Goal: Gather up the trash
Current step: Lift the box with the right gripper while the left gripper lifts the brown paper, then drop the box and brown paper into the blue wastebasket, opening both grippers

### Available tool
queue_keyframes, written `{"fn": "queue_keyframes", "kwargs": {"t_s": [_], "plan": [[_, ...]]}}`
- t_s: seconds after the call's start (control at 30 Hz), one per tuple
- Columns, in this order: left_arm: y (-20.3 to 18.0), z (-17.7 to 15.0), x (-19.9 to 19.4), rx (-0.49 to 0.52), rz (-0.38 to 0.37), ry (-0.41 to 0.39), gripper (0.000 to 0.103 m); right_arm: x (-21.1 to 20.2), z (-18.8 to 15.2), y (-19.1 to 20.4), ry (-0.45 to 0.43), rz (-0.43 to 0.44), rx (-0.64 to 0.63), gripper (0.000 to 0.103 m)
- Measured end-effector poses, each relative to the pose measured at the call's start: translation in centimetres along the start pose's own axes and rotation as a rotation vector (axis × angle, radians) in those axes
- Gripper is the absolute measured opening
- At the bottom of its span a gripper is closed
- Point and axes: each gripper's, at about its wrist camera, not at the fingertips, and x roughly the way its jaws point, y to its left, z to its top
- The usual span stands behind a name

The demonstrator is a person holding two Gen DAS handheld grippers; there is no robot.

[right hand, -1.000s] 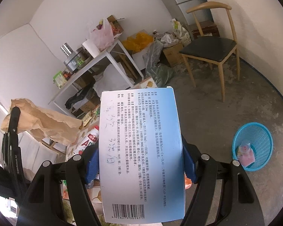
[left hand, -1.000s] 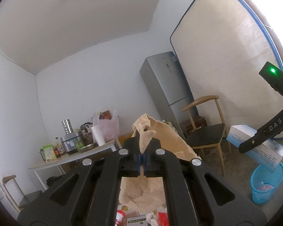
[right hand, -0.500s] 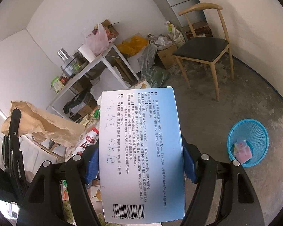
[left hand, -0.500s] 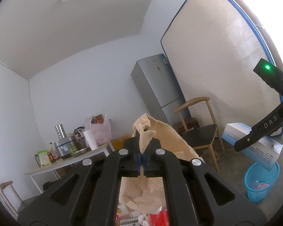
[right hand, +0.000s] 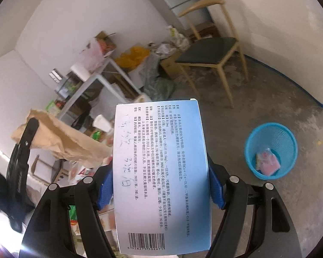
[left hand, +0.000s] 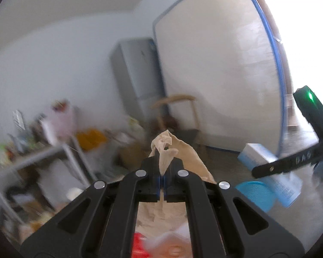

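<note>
While carried toward blue bin (right hand: 271, 150) at 3 o'clock: left tool (left hand: 162, 177) pinched tight on floppy brown paper bag (left hand: 168, 150), right tool (right hand: 160, 190) spread wide, squeezing blue box (right hand: 161, 172). Could slip, flop, miss bin, land on floor.

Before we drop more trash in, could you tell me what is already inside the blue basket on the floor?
The blue basket holds one pink packet lying at the bottom. Its near wall hides part of the floor inside.
</note>
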Motion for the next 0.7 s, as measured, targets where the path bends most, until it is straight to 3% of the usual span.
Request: {"fn": "queue_keyframes", "kwargs": {"t_s": [0.13, 0.37, 0.7], "plan": [[-0.9, -0.1, 4.8, -0.086, -0.172, 0.122, 0.000, -0.2, -0.4, -3.3, -0.014, -0.032, 0.063, 0.070], [-4.7, -2.2, 15.4, -0.244, -0.466, 0.404, 0.000, 0.6, -0.8, -10.9, -0.027, -0.061, 0.214, 0.070], [-12.0, -7.4, 26.4, -0.334, -0.641, 0.667, 0.000, 5.3, -0.9, -20.6, 0.001, -0.102, 0.398, 0.070]]}}
